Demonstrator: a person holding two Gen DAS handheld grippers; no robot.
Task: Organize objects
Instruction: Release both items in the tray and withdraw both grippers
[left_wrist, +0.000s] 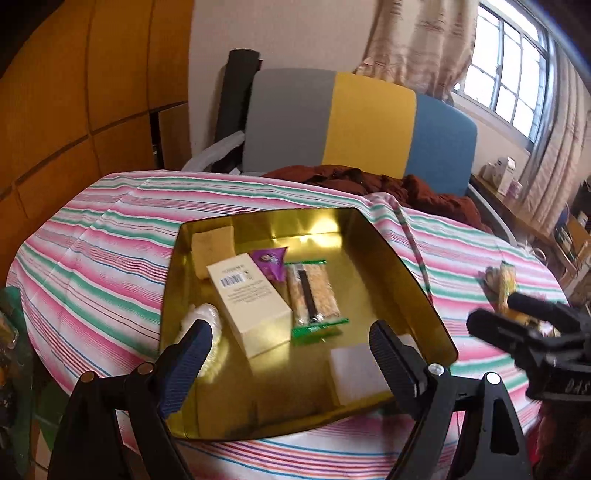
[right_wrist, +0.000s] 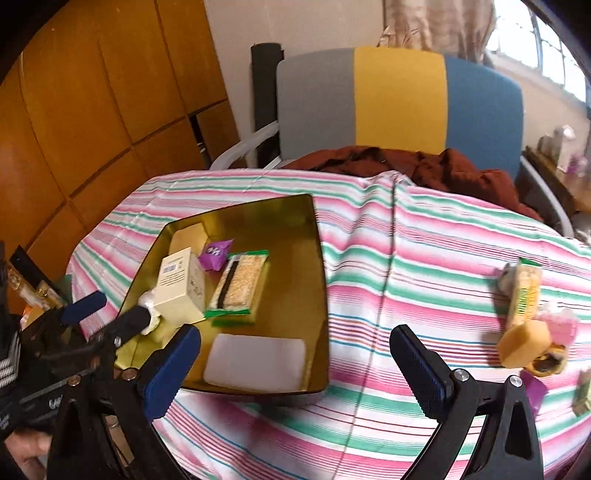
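A gold tray (left_wrist: 406, 273) (right_wrist: 295, 254) sits on the striped tablecloth. Inside it lie a cream box (left_wrist: 247, 299) (right_wrist: 181, 284), a yellow sponge (left_wrist: 212, 243), a purple packet (left_wrist: 271, 262) (right_wrist: 214, 254), a green-wrapped snack bar (left_wrist: 314, 295) (right_wrist: 240, 284), a white foam block (left_wrist: 351, 373) (right_wrist: 255, 362) and a crumpled white plastic piece (left_wrist: 207, 317). My left gripper (left_wrist: 291, 354) (right_wrist: 110, 314) hovers open over the tray's near side, holding nothing. My right gripper (right_wrist: 295, 365) (left_wrist: 498, 314) stands open over the cloth just right of the tray, also holding nothing.
Loose items lie on the cloth at the right: another snack bar (right_wrist: 524, 291), a yellow sponge (right_wrist: 524, 343), a pink object (right_wrist: 559, 325) and a purple packet (right_wrist: 535, 391). A grey, yellow and blue chair (left_wrist: 365, 125) with a brown cloth (left_wrist: 369, 181) stands behind the table. Wooden cabinets (right_wrist: 92, 110) are at the left.
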